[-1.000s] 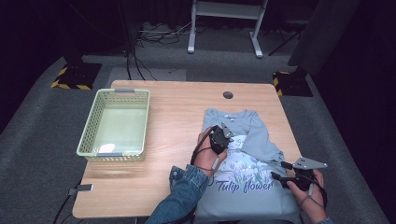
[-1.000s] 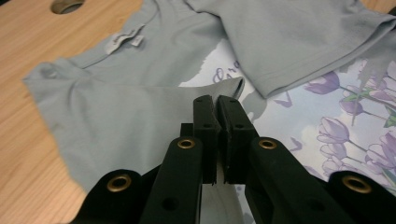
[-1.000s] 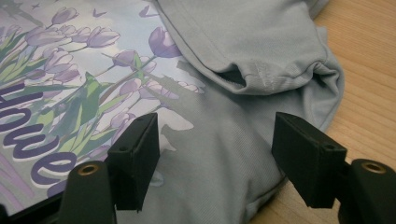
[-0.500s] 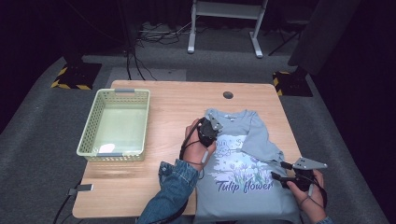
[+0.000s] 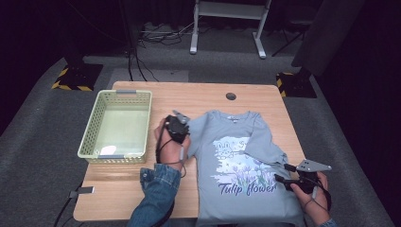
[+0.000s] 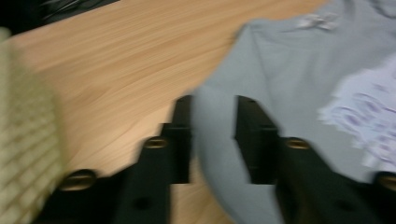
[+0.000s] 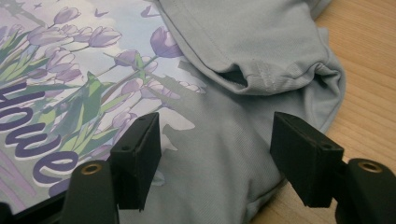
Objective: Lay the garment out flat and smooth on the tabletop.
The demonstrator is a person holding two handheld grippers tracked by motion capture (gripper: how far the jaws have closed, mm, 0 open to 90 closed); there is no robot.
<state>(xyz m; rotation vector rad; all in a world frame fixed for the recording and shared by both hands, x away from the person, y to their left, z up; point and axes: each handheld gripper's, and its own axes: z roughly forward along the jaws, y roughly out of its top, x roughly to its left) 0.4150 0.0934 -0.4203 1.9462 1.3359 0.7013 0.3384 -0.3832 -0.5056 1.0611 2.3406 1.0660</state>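
**Left gripper slides off the shirt's middle to its edge**

Since a second ago the left gripper point(image 5: 178, 124) has moved from the centre of the grey T-shirt point(image 5: 236, 161) out toward nine o'clock, and now sits at the shirt's left shoulder edge; its jaws have just been opening, with a fold of the shirt's edge point(image 6: 212, 135) between them in the left gripper view, too blurred to tell whether the pads press on it. Nearest the camera, at five o'clock on the table point(image 5: 203, 97), the right gripper point(image 5: 288, 174) hovers at the shirt's right hem, jaws spread wide over the cloth without gripping it, the folded-in sleeve point(image 7: 261, 46) just ahead. The shirt lies flat, print up, across the table's right half. Farther off, at ten o'clock, stands the pale green basket point(image 5: 94, 125), well apart from the shirt.
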